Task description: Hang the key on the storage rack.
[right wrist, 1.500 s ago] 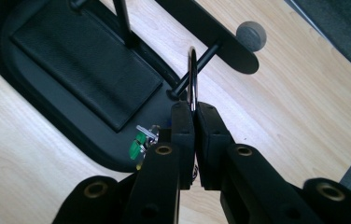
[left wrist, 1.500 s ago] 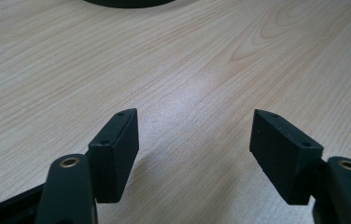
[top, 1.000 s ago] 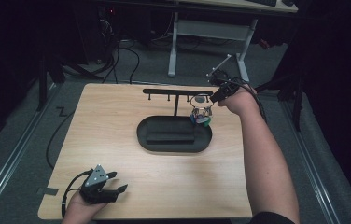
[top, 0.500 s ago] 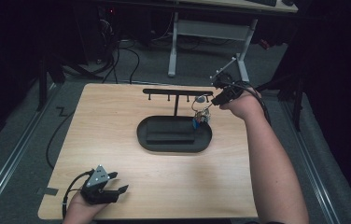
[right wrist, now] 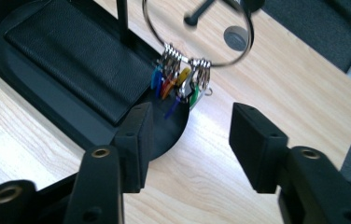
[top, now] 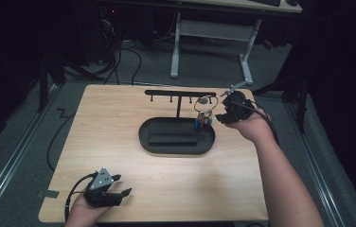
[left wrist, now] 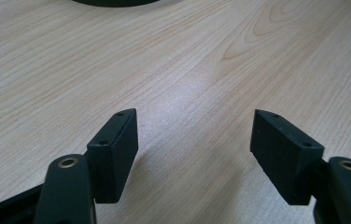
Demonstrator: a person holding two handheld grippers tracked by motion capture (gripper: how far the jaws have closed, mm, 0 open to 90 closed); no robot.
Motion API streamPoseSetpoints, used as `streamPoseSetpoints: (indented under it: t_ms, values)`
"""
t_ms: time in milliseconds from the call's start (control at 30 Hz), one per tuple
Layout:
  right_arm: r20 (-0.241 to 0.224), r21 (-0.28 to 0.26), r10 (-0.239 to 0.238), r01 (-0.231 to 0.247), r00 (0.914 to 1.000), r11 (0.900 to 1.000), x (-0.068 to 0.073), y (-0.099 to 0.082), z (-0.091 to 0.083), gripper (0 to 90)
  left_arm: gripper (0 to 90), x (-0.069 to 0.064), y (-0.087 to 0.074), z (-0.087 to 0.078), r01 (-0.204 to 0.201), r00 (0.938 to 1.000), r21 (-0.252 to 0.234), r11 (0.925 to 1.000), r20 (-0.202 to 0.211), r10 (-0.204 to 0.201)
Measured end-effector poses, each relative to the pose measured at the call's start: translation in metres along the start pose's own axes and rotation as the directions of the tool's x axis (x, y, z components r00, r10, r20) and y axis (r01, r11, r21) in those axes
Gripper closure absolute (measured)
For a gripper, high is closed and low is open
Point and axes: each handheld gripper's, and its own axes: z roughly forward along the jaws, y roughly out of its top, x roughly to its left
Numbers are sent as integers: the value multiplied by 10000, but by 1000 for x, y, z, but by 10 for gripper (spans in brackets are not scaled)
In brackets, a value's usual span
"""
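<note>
Your right hand-held gripper (top: 221, 117) has just been opening; its jaws stand apart with nothing between them. The key ring (top: 203, 105) hangs on the rack (top: 178, 93), just left of it. The right gripper view shows coloured tags (right wrist: 176, 86) over the black tray (right wrist: 33, 100).

**A dim lab or test room set up for recording**

A plain light-wood table (top: 166, 189) stands alone on grey carpeted floor (top: 15, 142), lit from above while the surroundings fall into darkness. Black cables (top: 133, 56) trail across the floor behind it. Farther back stands a desk with a white metal frame (top: 211, 35). A metal rail (top: 5, 175) runs along the floor at the left. Nothing homely shows; the bare furnishings suggest a research workspace.
</note>
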Motion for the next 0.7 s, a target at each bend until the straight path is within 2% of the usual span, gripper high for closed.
streamPoseSetpoints:
  t_ms: [33, 100, 267, 433, 600, 700]
  values:
    - [-29, -67, -7, 7, 10000, 10000, 0, -5, 1, 466, 328, 0, 0, 0, -11, 10000, 30, 10000, 7, 11]
    - [-113, -207, 295, -298, 9995, 9993, 3, -17, 2, 444, 327, 0, 0, 0, -17, 10000, 62, 10000, -36, 17]
    - [-148, -733, 329, -339, 9993, 9967, 11, -48, 9, 408, 326, -1, 0, 0, 33, 10000, 68, 10000, -61, -33]
    - [-3, -796, 749, -747, 9972, 9940, 15, -79, 19, 325, 321, -2, 0, 2, 80, 9999, 101, 9999, -102, -79]
    - [-81, -977, 1263, -1265, 9920, 9871, 19, -109, 27, 282, 315, -3, 0, 3, 196, 9997, 77, 9998, -131, -195]
    - [52, -1304, 1354, -1335, 9908, 9824, 26, -127, 30, 277, 315, -4, 0, 4, 200, 9998, 75, 9998, -99, -199]
